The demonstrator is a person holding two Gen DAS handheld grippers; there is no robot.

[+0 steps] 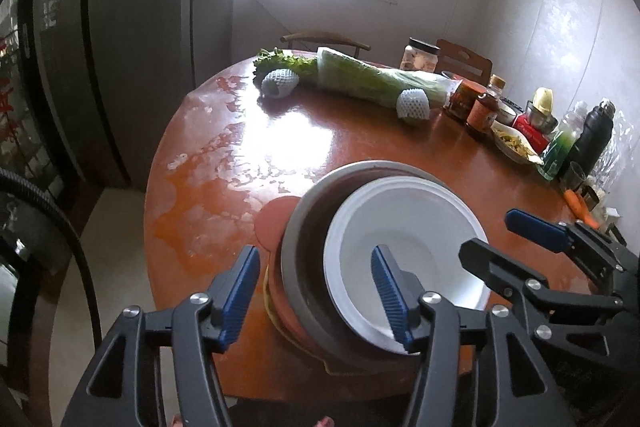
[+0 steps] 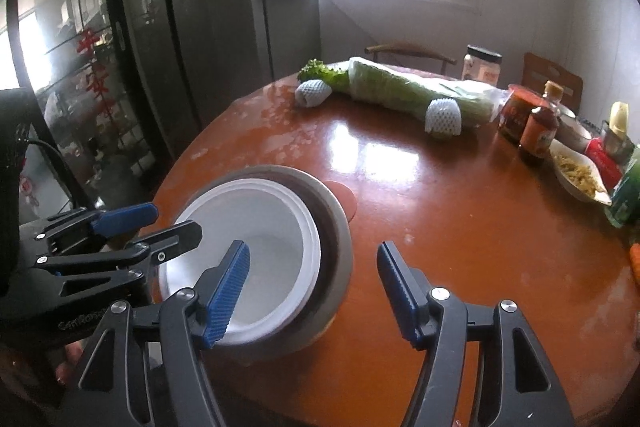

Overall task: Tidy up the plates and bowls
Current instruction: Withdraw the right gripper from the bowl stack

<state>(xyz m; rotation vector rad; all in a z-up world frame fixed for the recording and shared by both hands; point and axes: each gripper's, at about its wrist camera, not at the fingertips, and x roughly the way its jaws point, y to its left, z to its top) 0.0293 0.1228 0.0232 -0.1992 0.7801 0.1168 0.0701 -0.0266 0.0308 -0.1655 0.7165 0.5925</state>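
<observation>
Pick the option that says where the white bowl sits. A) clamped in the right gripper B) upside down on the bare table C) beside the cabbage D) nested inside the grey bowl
D: the white bowl rests inside the grey bowl, whose rim rings it, on a stack at the table's near edge.

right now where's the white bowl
The white bowl sits nested in the grey bowl on the stack at the round table's near edge, low centre in both wrist views.

I note on the far worktop (image 2: 460, 211): wrapped cabbage (image 2: 404, 89), two foam nets beside it, lidded jar (image 2: 482, 67), sauce bottle (image 2: 540, 125) w/ a dish of food (image 2: 578, 173) at the right.
</observation>
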